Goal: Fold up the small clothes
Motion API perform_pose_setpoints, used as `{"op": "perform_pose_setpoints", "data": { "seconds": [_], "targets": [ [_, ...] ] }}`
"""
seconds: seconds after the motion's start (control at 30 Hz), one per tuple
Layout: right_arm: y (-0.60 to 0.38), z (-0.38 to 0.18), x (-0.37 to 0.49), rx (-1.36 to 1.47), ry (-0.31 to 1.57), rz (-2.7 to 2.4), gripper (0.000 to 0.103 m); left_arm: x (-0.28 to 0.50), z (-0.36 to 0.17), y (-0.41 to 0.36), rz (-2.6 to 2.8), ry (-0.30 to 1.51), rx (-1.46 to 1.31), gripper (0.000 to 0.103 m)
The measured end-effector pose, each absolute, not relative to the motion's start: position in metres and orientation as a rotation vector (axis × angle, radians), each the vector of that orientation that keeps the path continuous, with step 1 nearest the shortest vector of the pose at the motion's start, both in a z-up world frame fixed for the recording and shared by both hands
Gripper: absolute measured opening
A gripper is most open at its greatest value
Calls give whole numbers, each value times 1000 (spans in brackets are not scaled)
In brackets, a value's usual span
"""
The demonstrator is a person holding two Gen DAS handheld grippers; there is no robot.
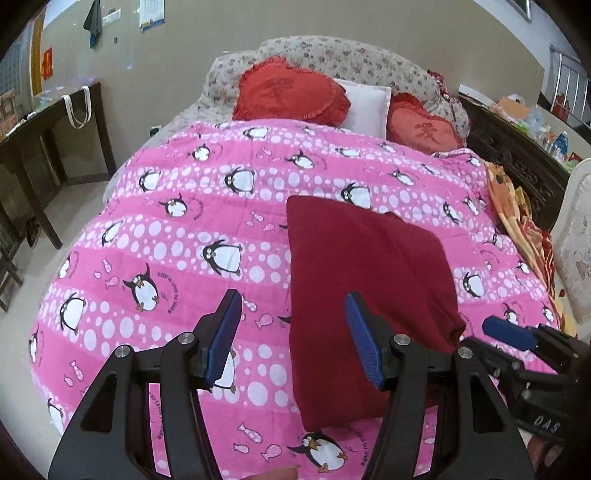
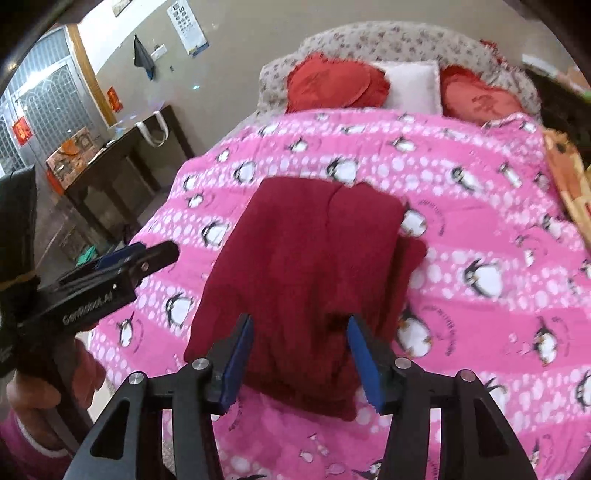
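Right wrist view showed the folded maroon garment (image 2: 306, 266) on the penguin quilt (image 2: 480, 229), both my grippers open and empty; next, probably regrasp its near edge.

Right-wrist view blurred; garment's (image 2: 306, 266) near edge behind claw (image 2: 300, 328) fingers

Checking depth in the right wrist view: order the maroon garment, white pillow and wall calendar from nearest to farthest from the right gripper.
From the right gripper:
1. Maroon garment, just ahead on the quilt.
2. White pillow, at the bed's head.
3. Wall calendar, upper left, behind the bed.
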State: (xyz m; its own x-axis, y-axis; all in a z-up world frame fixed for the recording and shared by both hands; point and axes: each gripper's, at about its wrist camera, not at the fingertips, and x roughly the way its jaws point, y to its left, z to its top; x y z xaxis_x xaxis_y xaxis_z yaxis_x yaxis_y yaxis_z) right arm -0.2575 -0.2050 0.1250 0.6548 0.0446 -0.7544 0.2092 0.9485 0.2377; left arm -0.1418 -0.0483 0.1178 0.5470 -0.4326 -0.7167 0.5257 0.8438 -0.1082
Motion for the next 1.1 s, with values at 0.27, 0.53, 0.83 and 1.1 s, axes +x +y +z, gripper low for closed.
{"op": "perform_pose_setpoints", "data": {
  "seconds": [0.27,0.53,0.83,1.1],
  "targets": [
    [-213,151,-260,319,772,-169,69,-155,130,-55,-578,753,155,59],
    [-212,155,-261,297,768,-193,69,-163,131,-66,-592,737,182,59],
    [-214,153,-259,305,779,-192,69,-163,128,-70,-597,739,189,59],
    [-213,147,-255,305,796,-195,69,-162,125,-71,-600,745,188,59]
  ]
}}
